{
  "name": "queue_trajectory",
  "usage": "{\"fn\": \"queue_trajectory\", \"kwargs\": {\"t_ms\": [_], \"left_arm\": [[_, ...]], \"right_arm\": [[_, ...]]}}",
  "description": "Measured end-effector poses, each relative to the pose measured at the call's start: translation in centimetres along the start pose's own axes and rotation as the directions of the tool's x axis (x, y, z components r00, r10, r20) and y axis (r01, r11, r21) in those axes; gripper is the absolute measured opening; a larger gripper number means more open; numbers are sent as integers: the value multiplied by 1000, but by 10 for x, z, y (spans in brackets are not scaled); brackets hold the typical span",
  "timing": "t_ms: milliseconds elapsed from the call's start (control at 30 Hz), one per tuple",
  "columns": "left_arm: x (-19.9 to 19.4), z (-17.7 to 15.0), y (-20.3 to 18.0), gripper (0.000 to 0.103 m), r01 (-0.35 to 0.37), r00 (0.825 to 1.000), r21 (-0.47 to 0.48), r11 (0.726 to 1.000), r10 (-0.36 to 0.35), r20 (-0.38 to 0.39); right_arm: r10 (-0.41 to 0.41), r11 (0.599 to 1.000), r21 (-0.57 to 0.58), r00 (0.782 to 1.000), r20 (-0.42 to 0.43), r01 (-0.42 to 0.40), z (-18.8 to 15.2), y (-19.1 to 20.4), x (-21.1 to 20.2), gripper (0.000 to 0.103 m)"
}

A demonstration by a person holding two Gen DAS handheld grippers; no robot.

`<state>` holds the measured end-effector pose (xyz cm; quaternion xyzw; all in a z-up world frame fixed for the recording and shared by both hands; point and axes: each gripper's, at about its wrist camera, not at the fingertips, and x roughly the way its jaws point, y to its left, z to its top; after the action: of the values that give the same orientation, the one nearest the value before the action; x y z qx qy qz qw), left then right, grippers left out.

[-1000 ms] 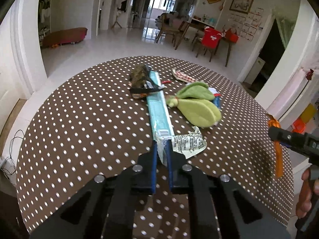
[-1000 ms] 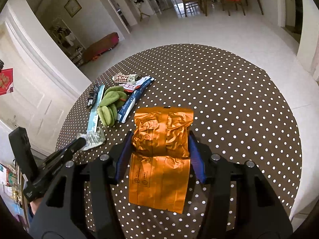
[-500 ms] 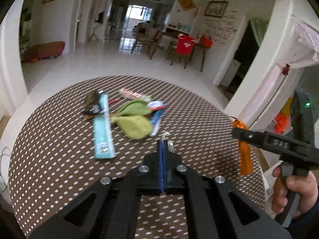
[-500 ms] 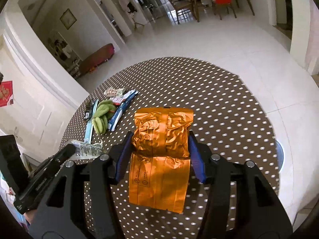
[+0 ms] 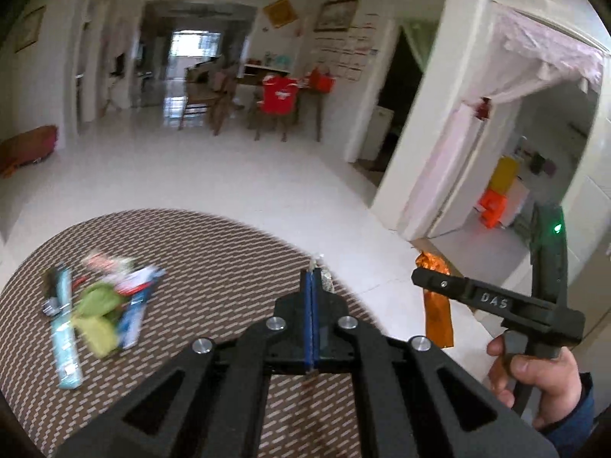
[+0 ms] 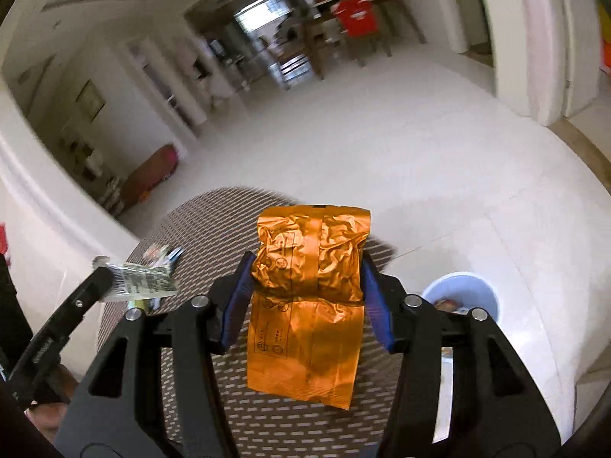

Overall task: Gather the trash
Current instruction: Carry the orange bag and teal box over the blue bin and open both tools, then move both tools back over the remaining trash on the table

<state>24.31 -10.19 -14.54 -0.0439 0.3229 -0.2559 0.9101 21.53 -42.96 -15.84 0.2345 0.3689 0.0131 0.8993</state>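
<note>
Right wrist view: fingers (image 6: 307,297) squeezing the crinkly orange foil packet (image 6: 309,294); pale blue bin (image 6: 464,297) sits lower right. Left fingers (image 5: 312,294) pinch a small printed wrapper (image 5: 325,280).

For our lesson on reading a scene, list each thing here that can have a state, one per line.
left gripper: shut on the printed wrapper.
right gripper: shut on the orange packet, crumpled, lifted.
trash bin: on the floor, open, trash inside.
remaining wrappers: lying on the table.

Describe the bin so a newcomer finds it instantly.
Start at the round polka-dot table. On the white floor just past its right edge stands the pale blue bin, by the right hand-held gripper. It is the only open round container, with scraps inside.
</note>
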Motion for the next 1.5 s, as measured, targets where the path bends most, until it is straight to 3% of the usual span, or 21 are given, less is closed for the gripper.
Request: {"fn": "queue_trajectory", "kwargs": {"t_ms": [267, 533, 733, 800, 933, 967, 1000, 1033, 1067, 1267, 1500], "left_arm": [[88, 9, -81, 0, 113, 988, 60, 992, -106, -116], [187, -15, -133, 0, 135, 950, 111, 985, -97, -298], [254, -38, -158, 0, 125, 900, 151, 981, -48, -434], [270, -44, -161, 0, 123, 883, 156, 980, -36, -468], [300, -52, -169, 3, 132, 831, 164, 978, -19, -556], [302, -50, -170, 19, 135, 828, 168, 977, -18, -561], [306, -49, -172, 57, 124, 829, 180, 976, -3, -560], [305, -53, -173, 72, 107, 833, 185, 977, 13, -554], [302, -51, -172, 80, 103, 840, 176, 979, 9, -542], [281, -47, -166, 82, 99, 861, 163, 982, -2, -509], [233, -27, -161, 88, 90, 910, 153, 984, -19, -414]], "right_arm": [[-112, 983, 148, 994, 0, 111, 19, -105, -4, 53], [-153, 952, 249, 981, -120, 179, 12, -188, 47, 53], [-131, 935, 300, 970, -205, 190, 4, -223, 89, 55], [-128, 923, 331, 967, -219, 197, 0, -234, 97, 69], [-129, 898, 386, 965, -230, 212, -5, -252, 98, 86], [-132, 896, 389, 965, -225, 214, -5, -255, 95, 88], [-135, 895, 391, 966, -221, 214, -5, -256, 92, 90], [-139, 894, 394, 967, -215, 216, -5, -258, 87, 90], [-145, 892, 395, 967, -212, 220, -4, -258, 85, 92], [-175, 887, 397, 967, -187, 237, -5, -249, 67, 97], [-191, 895, 383, 972, -134, 228, -1, -224, 43, 97]]}}
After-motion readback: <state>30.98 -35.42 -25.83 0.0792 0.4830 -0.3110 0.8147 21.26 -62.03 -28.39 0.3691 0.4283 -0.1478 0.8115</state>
